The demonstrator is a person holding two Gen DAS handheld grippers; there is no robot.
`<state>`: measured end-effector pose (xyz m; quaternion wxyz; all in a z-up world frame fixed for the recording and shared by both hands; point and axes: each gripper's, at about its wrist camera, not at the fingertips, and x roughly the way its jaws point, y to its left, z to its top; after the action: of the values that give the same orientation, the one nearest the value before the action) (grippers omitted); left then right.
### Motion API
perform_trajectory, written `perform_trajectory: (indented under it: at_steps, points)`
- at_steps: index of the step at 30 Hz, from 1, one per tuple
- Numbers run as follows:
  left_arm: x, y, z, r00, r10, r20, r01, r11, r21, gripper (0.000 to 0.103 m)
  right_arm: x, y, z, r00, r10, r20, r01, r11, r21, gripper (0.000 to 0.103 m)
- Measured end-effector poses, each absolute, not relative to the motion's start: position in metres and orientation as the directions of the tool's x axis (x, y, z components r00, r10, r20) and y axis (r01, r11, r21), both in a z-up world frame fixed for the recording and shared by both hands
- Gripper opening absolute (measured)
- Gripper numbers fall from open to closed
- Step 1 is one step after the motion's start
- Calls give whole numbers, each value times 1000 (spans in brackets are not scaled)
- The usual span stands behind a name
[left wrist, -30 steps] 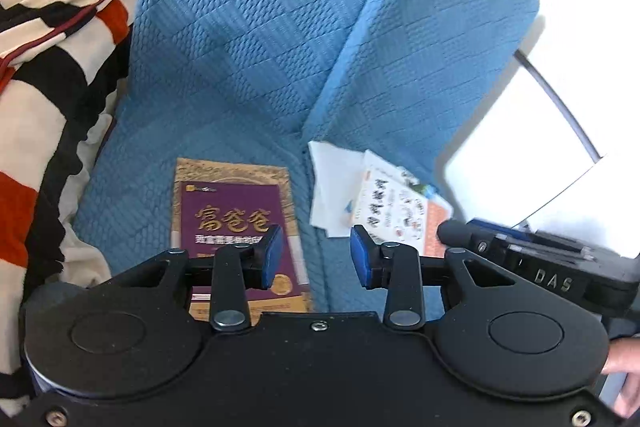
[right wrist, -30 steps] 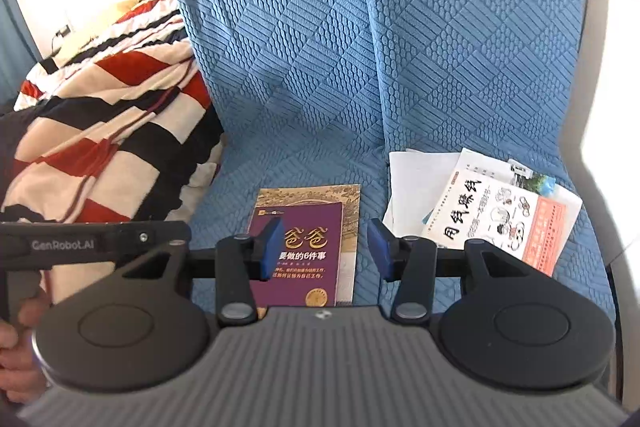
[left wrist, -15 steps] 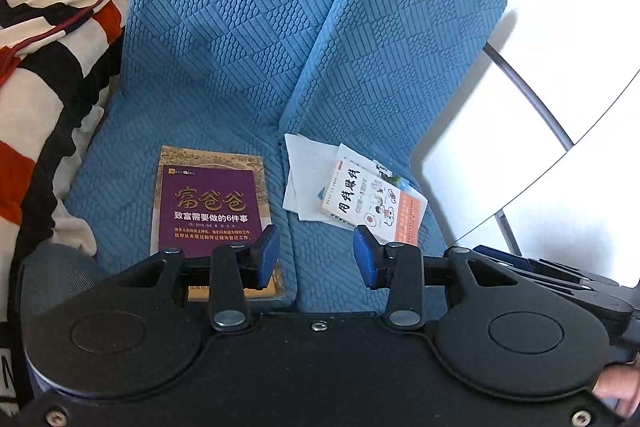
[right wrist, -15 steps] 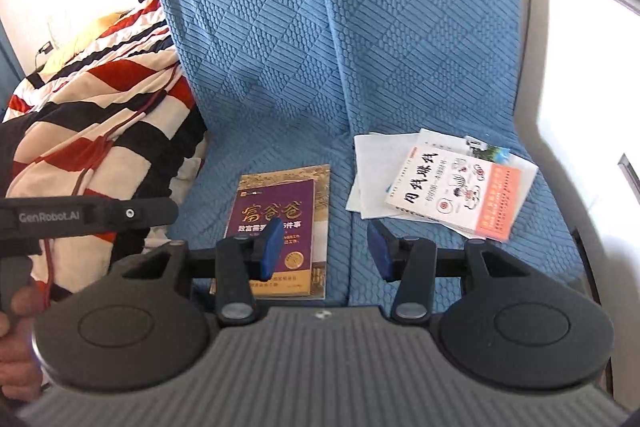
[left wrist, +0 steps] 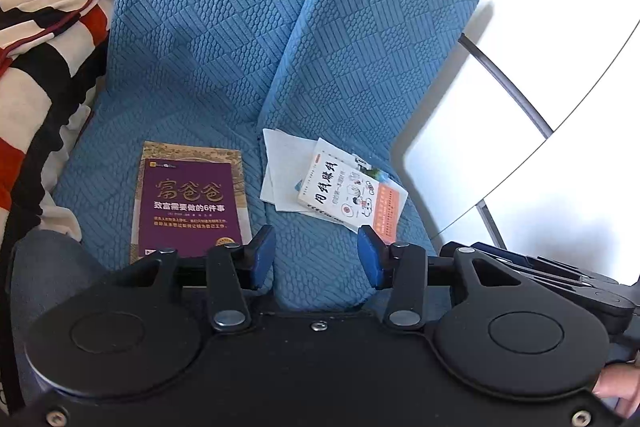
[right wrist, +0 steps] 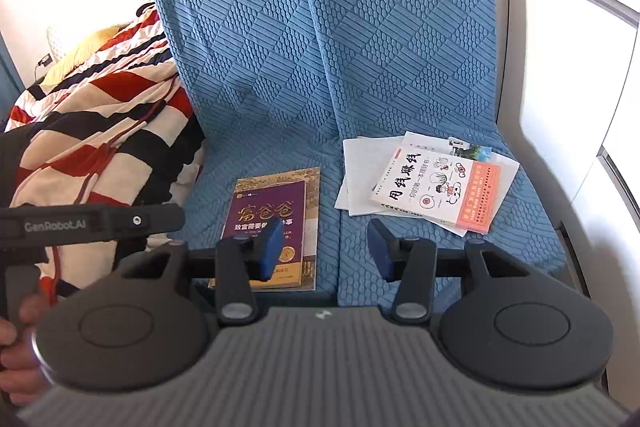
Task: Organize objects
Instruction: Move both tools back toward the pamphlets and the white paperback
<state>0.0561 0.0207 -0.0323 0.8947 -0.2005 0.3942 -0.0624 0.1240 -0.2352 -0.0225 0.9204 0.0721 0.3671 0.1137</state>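
A purple paper book with gold letters [left wrist: 188, 201] lies flat on the left blue seat cushion [left wrist: 100, 203]. A white picture book [right wrist: 438, 189] sits on loose white papers [right wrist: 360, 173] beside it. My left gripper [left wrist: 316, 259] has just been opening, nothing between. My right gripper [right wrist: 326, 251] stands apart, empty.

2 bks [right wrist: 272, 227] [right wrist: 440, 187] on seat [right wrist: 360, 259]

Two claw-mounted views down onto one blue sofa [left wrist: 224, 67]
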Motion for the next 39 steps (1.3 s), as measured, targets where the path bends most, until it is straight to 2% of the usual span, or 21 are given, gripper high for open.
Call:
perform_trajectory:
  at_steps: [20,34,36,37,39]
  points:
    - [93,-58,-21,662,-311,-682,24,919,-395,46,133,-308,-28,722,216,-657,-87,971,223,49]
    - [131,-87,-39,628,-331,-705,19,911,-411,46,153,-350,-49,687,194,-701,-8,966,259,50]
    - [139,-88,-43,624,-336,-705,15,907,-420,49,159,-356,-53,683,197,-704,4,962,273,68]
    - [143,-89,-45,622,-340,-705,12,905,-426,51,162,-359,-55,685,196,-702,11,960,279,81]
    - [152,-91,-51,620,-348,-703,8,899,-438,56,168,-364,-60,681,196,-705,18,959,284,83]
